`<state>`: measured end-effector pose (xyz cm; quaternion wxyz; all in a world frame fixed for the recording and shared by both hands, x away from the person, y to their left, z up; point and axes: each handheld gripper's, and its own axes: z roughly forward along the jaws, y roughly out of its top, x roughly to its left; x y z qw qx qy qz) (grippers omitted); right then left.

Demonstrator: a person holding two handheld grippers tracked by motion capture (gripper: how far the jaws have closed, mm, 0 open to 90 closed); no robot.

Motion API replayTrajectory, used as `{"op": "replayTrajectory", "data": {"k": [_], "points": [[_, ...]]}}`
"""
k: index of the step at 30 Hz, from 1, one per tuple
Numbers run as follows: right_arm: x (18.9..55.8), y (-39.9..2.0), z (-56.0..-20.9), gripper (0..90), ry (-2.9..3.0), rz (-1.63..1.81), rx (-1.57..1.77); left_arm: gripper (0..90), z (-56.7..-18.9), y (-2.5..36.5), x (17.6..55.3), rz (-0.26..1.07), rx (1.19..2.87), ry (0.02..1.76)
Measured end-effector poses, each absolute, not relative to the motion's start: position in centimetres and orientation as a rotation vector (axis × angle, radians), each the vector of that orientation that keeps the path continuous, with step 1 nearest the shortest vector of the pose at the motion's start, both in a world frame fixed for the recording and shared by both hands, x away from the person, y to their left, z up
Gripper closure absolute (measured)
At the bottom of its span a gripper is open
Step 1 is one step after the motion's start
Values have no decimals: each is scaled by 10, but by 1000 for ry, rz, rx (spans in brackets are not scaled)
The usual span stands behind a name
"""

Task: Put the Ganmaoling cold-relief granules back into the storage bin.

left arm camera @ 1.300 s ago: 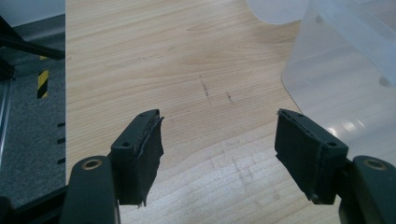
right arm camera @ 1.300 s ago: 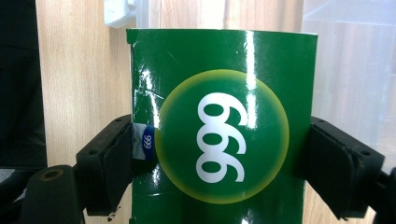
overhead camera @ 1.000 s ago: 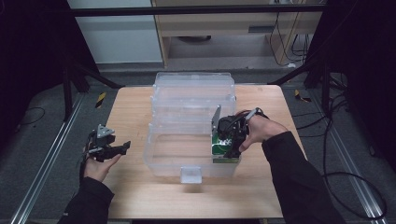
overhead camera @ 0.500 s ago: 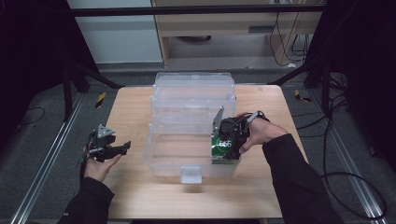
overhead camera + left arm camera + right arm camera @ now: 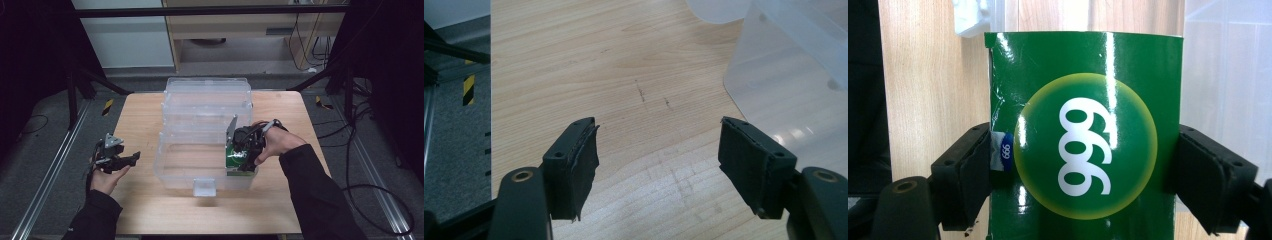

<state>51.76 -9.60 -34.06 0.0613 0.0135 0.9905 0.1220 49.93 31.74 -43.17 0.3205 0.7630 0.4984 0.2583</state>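
Observation:
A glossy green box [image 5: 232,167] with a white "999" logo [image 5: 1088,140] stands at the right end of the front clear plastic bin [image 5: 185,172]. My right gripper [image 5: 241,156] reaches down into that bin, and its pads press on both sides of the box [image 5: 1083,185]. My left gripper [image 5: 131,160] is held over the table's left edge, beside the bin. Its jaws stand wide apart with nothing but bare wood between them [image 5: 656,160].
More clear bins [image 5: 207,100] stand behind the front one in the middle of the wooden table [image 5: 140,125]. The front bin has a white latch [image 5: 205,187] on its near wall. A corner of the bin [image 5: 789,85] lies right of the left gripper.

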Motion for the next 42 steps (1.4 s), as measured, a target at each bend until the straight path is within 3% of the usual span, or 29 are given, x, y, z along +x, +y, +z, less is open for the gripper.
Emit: {"op": "replayTrajectory", "data": {"k": [16, 42], "points": [[522, -97, -325, 191, 2970, 520, 26, 312, -433, 317, 500, 675, 2014, 1310], [527, -98, -355, 189, 3025, 372, -13, 312, -433, 317, 500, 674, 2015, 1308]]}}
